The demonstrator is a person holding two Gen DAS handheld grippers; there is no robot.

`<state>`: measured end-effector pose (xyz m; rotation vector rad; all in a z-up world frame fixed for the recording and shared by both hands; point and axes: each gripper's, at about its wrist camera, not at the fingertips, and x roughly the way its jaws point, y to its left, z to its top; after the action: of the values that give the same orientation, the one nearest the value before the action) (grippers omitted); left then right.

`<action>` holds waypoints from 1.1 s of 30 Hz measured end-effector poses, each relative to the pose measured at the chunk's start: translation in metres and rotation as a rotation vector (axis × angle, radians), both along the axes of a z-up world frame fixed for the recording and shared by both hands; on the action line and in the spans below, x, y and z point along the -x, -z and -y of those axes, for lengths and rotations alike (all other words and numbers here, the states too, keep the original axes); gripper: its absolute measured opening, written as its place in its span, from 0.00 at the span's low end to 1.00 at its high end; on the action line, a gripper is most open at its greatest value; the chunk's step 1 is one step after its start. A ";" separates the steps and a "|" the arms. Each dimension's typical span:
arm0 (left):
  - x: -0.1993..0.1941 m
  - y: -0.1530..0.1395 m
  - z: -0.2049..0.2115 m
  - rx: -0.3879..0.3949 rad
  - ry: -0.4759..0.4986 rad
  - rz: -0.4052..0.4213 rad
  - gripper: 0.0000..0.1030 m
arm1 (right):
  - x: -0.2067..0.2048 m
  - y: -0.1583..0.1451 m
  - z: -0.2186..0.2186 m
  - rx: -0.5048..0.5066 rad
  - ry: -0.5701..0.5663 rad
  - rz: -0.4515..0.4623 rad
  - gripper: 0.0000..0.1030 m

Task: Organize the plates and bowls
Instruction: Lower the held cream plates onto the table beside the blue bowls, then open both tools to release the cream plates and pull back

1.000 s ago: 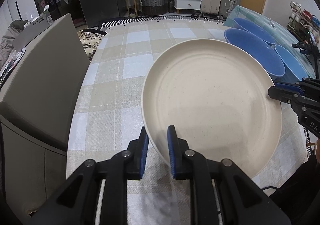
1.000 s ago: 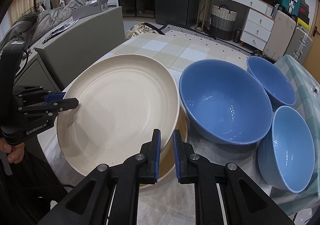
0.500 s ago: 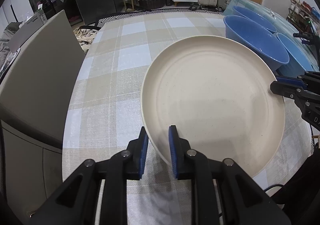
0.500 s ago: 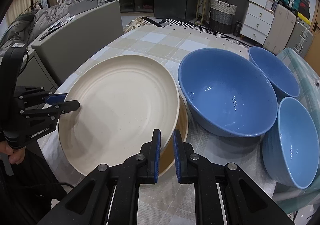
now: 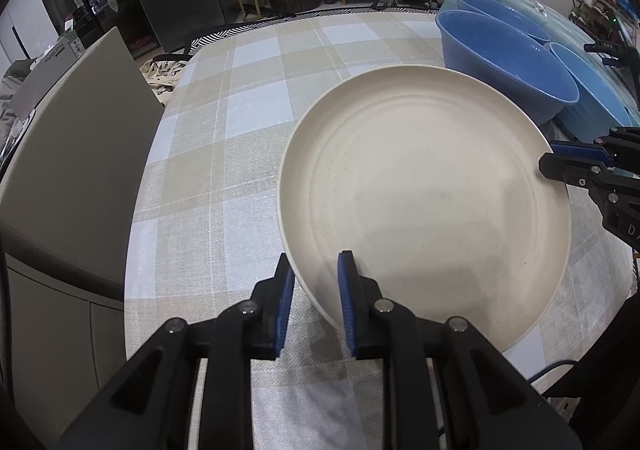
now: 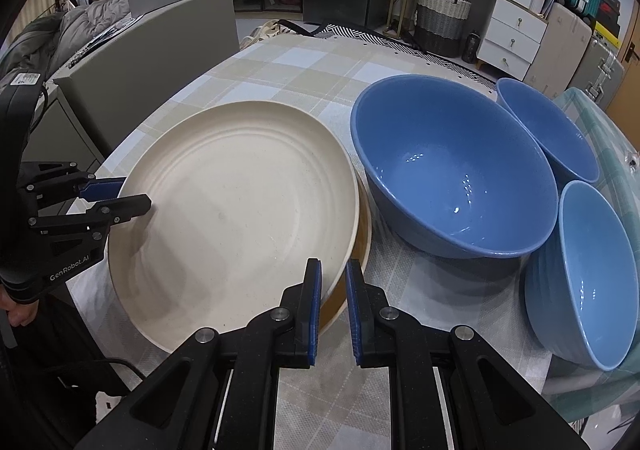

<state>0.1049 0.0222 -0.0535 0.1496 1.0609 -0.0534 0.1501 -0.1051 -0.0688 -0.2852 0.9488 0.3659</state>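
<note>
Cream plate [image 5: 424,189] sits near the front edge of the checked tablecloth [image 5: 240,121], w/ a second cream plate's rim [image 6: 362,234] showing under it on the bowl side. Left gripper [image 5: 314,282] straddles the plate's near-left rim, fingers narrow, rim between the blue pads; can't tell if the pads actually press. Right gripper [image 6: 333,290] has the opposite rim between its pads, fingers nearly closed, clamped on it. Big blue bowl [image 6: 452,165] just beside the plates; two smaller blue bowls [image 6: 580,282] past it, near the table's right edge.
</note>
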 end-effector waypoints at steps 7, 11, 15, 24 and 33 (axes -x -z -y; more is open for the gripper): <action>-0.001 0.004 0.007 -0.024 0.024 -0.012 0.20 | -0.004 0.005 -0.002 0.008 0.012 -0.006 0.13; -0.002 0.006 0.007 -0.021 0.031 -0.011 0.21 | -0.004 0.007 -0.002 0.017 0.015 -0.008 0.14; -0.002 0.008 0.009 -0.030 0.038 -0.013 0.22 | -0.004 0.010 -0.003 0.025 0.019 -0.009 0.14; -0.002 0.011 0.014 -0.052 0.057 -0.017 0.28 | -0.006 0.016 -0.004 0.048 0.025 -0.015 0.15; -0.002 0.011 0.016 -0.037 0.067 -0.029 0.41 | -0.007 0.017 -0.002 0.028 0.018 -0.029 0.23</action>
<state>0.1069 0.0065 -0.0646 0.2183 1.0858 -0.0972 0.1567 -0.1029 -0.0858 -0.2975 0.9846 0.3416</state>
